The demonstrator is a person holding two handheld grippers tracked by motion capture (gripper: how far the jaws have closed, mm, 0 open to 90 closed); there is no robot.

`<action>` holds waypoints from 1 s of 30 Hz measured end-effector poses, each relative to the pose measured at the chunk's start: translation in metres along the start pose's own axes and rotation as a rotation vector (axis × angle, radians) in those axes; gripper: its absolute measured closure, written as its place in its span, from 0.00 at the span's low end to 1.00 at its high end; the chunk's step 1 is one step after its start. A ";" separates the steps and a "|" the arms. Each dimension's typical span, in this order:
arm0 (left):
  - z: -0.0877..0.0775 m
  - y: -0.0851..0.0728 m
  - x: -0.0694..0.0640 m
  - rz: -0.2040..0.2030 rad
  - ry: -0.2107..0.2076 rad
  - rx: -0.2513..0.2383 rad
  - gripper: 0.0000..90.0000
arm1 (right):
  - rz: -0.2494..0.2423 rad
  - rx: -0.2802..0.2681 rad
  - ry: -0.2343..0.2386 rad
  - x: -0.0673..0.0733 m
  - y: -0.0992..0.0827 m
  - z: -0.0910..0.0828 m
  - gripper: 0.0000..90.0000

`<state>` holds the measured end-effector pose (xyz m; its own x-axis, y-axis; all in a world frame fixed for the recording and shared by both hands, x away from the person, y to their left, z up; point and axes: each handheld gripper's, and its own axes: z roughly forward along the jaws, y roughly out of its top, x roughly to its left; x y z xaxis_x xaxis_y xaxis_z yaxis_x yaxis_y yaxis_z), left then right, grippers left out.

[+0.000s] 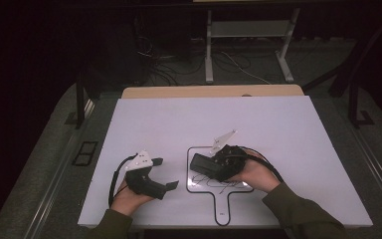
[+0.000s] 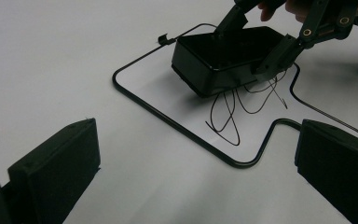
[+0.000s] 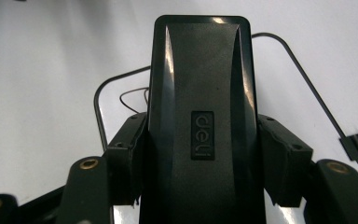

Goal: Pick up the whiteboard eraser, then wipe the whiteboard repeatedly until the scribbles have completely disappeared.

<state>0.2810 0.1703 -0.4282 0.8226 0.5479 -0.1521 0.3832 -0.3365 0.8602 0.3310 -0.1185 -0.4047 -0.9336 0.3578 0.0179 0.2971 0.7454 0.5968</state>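
The white tabletop (image 1: 278, 129) lies under me in a dark room, with a small black-framed whiteboard (image 1: 195, 149) lying flat near my edge of it. Nearest me, my left gripper (image 1: 171, 185) rests low on the table, its jaws wide with nothing between them, pointing toward the board. Just beyond, my right gripper (image 1: 214, 167) holds the black eraser (image 3: 200, 93) by its long sides, jaws clamped narrow on it. In the left gripper view the eraser (image 2: 223, 58) hangs tilted over the board, just past the black scribble (image 2: 235, 109) on it.

The risks, as I judge them: the eraser's glossy sides could slip between my pads if I press down hard, because I grip only its rear part. If I come down tilted, only one edge would touch and leave streaks. The board is loose, so a firm stroke could push it across the table unless my left jaws steady its frame (image 2: 168, 119). Farther off, cables (image 1: 229, 62) lie on the floor past the table.
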 end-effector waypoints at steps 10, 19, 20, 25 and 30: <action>0.001 0.002 -0.001 0.008 0.000 0.001 0.00 | -0.020 0.007 0.005 0.004 0.003 0.002 0.43; 0.001 0.002 -0.001 0.010 -0.003 -0.002 0.00 | -0.033 0.039 0.009 0.004 0.005 0.011 0.43; 0.001 0.002 -0.001 0.010 -0.003 -0.002 0.00 | -0.028 0.044 0.010 0.004 0.005 0.011 0.43; 0.002 0.003 -0.001 0.007 -0.006 -0.004 0.00 | -0.042 0.072 0.001 0.003 0.004 0.018 0.43; 0.002 0.003 0.000 0.010 -0.009 0.000 0.00 | -0.050 0.091 -0.018 0.005 0.004 0.021 0.43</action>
<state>0.2823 0.1679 -0.4267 0.8305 0.5372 -0.1476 0.3747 -0.3425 0.8616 0.3319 -0.1024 -0.4192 -0.9442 0.3284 -0.0254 0.2677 0.8101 0.5216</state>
